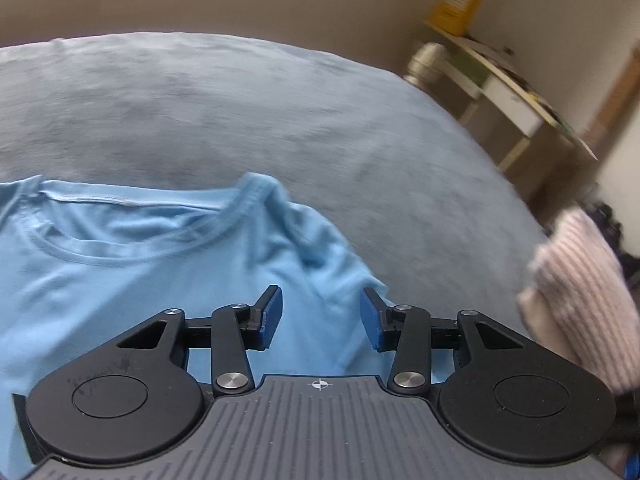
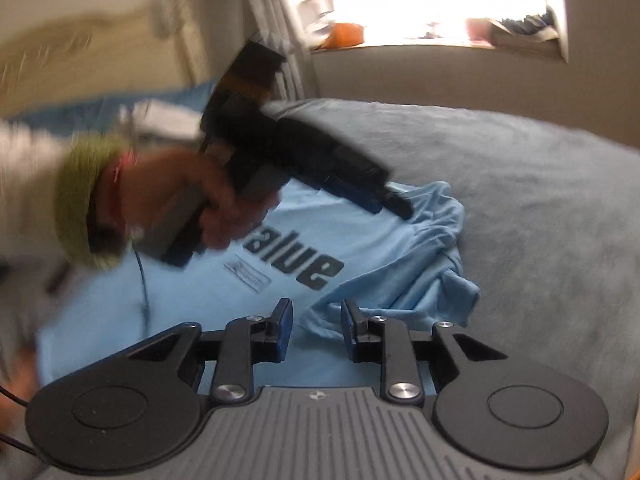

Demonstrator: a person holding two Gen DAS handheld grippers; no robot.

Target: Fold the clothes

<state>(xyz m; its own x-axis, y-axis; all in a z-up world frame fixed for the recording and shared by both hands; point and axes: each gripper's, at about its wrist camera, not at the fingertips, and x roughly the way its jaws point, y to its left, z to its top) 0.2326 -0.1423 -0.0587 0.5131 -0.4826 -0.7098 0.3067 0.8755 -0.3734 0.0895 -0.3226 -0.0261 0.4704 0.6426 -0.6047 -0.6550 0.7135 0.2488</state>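
Light-blue tee (image 1: 132,280) lies spread on grey bed (image 1: 240,112), collar toward the far side, one sleeve (image 2: 436,248) bunched up w/ folds. Left gripper (image 1: 320,316) hangs over the shoulder area, jaws wide apart, nothing between. Right gripper (image 2: 316,328) above the crumpled sleeve edge, jaws apart, narrower gap, empty. Left hand (image 2: 200,200) grips its handle, blurred.
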